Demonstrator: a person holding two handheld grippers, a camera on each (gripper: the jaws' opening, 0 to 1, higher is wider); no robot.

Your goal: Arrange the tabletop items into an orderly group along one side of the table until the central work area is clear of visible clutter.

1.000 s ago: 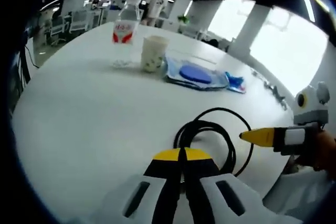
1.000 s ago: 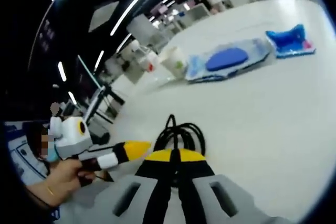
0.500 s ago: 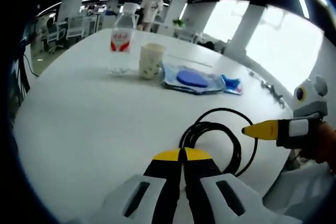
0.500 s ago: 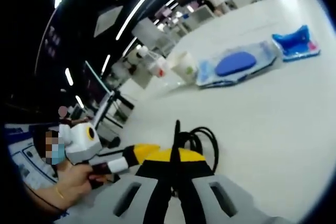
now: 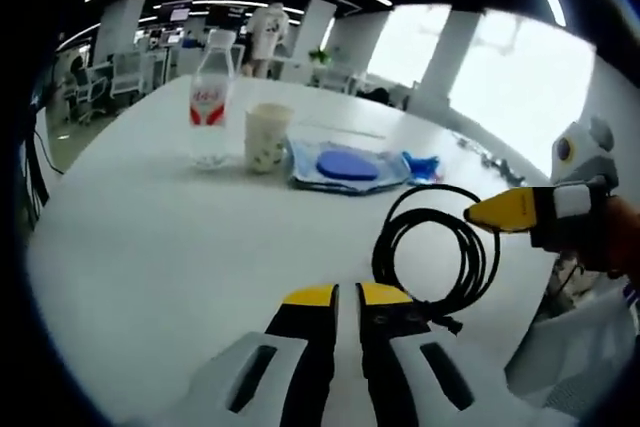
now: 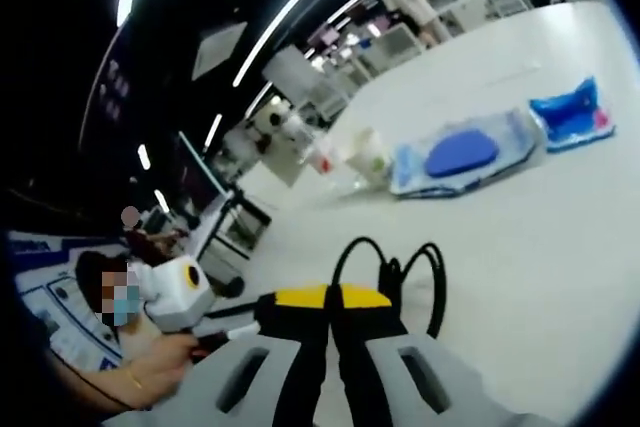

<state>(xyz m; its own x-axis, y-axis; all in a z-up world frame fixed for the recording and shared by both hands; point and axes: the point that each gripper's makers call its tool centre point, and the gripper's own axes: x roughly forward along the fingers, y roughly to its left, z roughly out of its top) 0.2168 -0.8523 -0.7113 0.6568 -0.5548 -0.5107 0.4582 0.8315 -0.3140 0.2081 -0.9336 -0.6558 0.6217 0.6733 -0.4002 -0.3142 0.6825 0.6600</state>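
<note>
A coiled black cable (image 5: 436, 251) hangs over the white table (image 5: 150, 227) just beyond my left gripper (image 5: 347, 295). That gripper's yellow-tipped jaws stand slightly apart with nothing between them, and the cable's plug end lies beside its right jaw. My right gripper (image 5: 492, 212) reaches in from the right and meets the coil's far side. In the right gripper view, my right gripper (image 6: 332, 297) is shut on the cable (image 6: 390, 269), whose loops rise above its tips. The left gripper (image 6: 258, 309) sits close at its left, held in a person's hand.
Grouped at the table's far side are a clear water bottle (image 5: 207, 110) with a red label, a paper cup (image 5: 267, 135), a blue disc in a clear packet (image 5: 346, 166) and a small blue wrapper (image 5: 421, 164). Office desks and chairs stand beyond the table. The table edge runs close on the right.
My left gripper's jaws have parted and let go of the cable. The coil has shifted right and now stays with the right gripper. Both views have moved a little.
</note>
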